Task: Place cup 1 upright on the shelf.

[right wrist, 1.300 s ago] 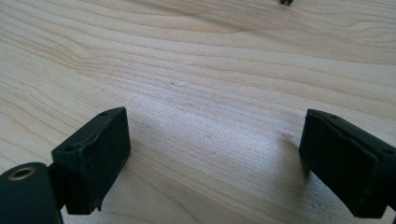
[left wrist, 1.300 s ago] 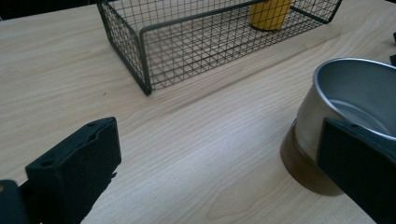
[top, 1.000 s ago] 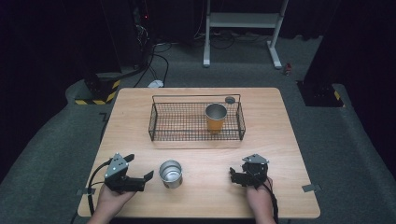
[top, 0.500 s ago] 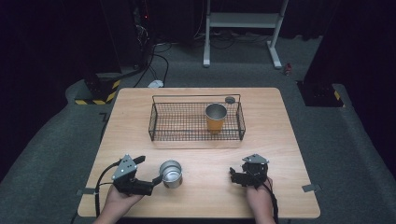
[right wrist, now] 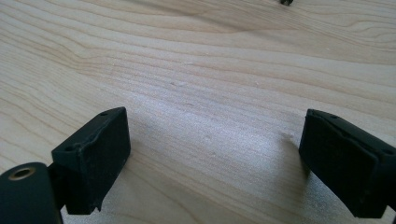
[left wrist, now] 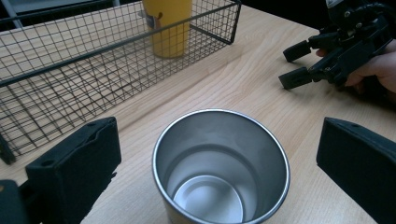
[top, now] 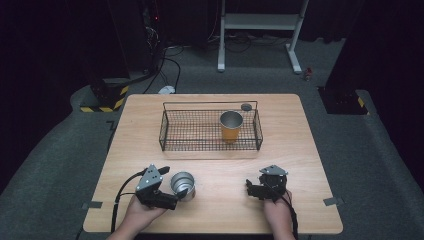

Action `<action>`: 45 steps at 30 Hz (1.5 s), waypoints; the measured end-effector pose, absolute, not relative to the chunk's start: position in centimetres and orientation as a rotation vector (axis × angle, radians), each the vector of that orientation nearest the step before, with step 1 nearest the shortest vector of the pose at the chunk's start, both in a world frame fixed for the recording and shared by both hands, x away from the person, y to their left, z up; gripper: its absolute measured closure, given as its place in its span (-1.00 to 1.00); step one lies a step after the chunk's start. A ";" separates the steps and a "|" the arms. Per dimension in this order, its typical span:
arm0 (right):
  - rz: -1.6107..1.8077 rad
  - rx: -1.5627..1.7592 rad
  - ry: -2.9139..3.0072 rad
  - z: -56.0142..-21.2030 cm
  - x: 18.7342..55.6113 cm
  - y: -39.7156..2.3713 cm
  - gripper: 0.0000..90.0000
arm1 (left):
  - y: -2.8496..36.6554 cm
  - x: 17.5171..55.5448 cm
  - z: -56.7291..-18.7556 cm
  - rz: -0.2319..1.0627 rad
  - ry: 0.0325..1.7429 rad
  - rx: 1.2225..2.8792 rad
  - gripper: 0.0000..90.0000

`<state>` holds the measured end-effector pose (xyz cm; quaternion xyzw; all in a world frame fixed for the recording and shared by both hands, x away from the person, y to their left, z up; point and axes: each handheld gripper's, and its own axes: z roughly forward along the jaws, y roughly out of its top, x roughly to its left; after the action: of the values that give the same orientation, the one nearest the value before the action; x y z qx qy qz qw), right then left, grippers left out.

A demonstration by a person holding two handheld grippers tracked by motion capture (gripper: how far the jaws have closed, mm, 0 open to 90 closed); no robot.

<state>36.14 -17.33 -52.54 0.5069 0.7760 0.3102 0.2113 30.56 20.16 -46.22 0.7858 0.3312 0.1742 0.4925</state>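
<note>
Wooden table (top: pixel 300 145) | left gripper (top: pixel 176 192) wide open around steel cup (top: pixel 182 184), untouched | right gripper (top: pixel 251 188) open, empty | wire basket (top: pixel 172 129) holding yellow cup (top: pixel 231 126)

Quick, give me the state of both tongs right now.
Left tongs: open, jaws either side of the steel cup, not gripping it.
Right tongs: open, empty, just above the table.
</note>
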 end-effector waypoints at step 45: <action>0.863 1.408 2.156 -52.5 36.1 -17.3 -0.80 | 19.4 31.7 -50.4 0.417 0.786 1.949 -0.98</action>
<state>36.14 -17.32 -52.54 0.5068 0.7759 0.3105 0.2114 31.71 19.36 -50.37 0.7985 0.3219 0.1709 0.4792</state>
